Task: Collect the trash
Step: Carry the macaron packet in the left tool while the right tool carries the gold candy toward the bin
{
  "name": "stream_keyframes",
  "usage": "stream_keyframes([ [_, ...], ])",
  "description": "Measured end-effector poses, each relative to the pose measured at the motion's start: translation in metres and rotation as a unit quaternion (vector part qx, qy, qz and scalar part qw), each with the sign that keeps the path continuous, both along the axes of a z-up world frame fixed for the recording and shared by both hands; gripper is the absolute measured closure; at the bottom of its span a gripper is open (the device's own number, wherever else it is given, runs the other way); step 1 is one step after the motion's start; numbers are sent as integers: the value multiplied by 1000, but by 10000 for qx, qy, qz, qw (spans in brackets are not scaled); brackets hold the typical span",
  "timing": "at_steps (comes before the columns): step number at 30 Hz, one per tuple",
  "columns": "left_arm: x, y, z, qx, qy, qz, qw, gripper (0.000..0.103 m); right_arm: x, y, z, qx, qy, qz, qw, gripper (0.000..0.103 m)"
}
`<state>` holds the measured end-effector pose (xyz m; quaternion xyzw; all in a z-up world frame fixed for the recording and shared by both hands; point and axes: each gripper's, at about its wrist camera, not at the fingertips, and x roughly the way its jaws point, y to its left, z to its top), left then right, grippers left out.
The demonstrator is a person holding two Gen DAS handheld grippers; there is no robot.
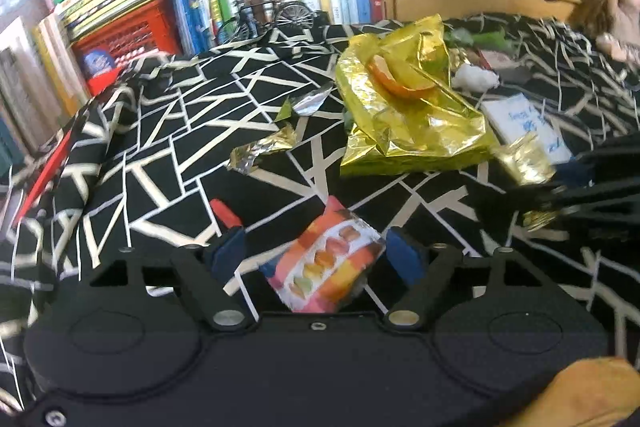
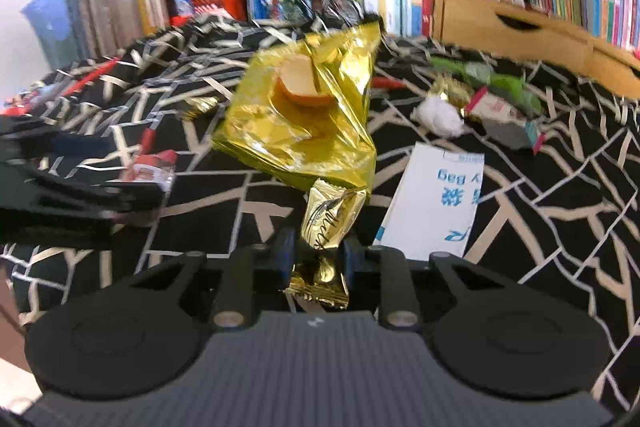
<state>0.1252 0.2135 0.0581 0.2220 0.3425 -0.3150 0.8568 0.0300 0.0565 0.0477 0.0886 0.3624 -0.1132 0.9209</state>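
My left gripper (image 1: 316, 253) is shut on a colourful snack wrapper (image 1: 324, 267), which is tilted up between the blue pads just above the black-and-white patterned cloth (image 1: 160, 155). My right gripper (image 2: 318, 255) is shut on a gold candy wrapper (image 2: 324, 223) and holds it beside a crumpled gold foil bag (image 2: 304, 131). An orange peel (image 2: 304, 83) lies on that bag. In the left wrist view the right gripper (image 1: 560, 191) comes in from the right edge with the gold candy wrapper (image 1: 528, 159). In the right wrist view the left gripper (image 2: 140, 167) is at the left with the snack wrapper (image 2: 154, 167).
Loose trash lies on the cloth: foil scraps (image 1: 260, 151), a white tissue wad (image 2: 438, 115), a green wrapper (image 2: 500, 79), a small carton (image 2: 504, 119) and a white packet with blue print (image 2: 436, 203). Books, a red crate (image 1: 128, 31) and wooden drawers (image 2: 512, 27) line the back.
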Motion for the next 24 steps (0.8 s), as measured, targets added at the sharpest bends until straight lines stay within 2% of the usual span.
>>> stream_keyframes([
  [3, 7, -7, -9, 211, 83, -273, 9994, 29, -13, -1, 8, 92, -186, 38, 9998, 74],
  [6, 16, -11, -21, 375, 451, -176, 9981, 29, -22, -2, 10, 192, -233, 16, 9995, 73],
  [9, 22, -8, -22, 188, 608, -12, 9980, 30, -27, -1, 9, 189, -181, 20, 9997, 73],
  [10, 25, -7, -22, 152, 666, 27, 9977, 34, -29, -1, 9, 201, -168, 38, 9997, 73],
  [11, 27, -6, -22, 48, 702, 105, 9975, 51, -30, -1, 9, 219, -165, 59, 9996, 73],
  [12, 29, -5, -21, 13, 697, 194, 9974, 58, -32, -1, 10, 236, -176, 87, 9995, 73],
  [14, 28, -5, -18, -54, 648, 377, 9972, 61, -35, 0, 12, 203, -224, 151, 9994, 73],
  [19, 18, -1, -4, -240, 526, 229, 9981, 62, -37, 2, 21, 195, -320, 235, 9990, 73],
  [24, 8, 12, 12, -502, 498, 412, 9966, 62, -34, 13, 28, 191, -414, 345, 9984, 73],
])
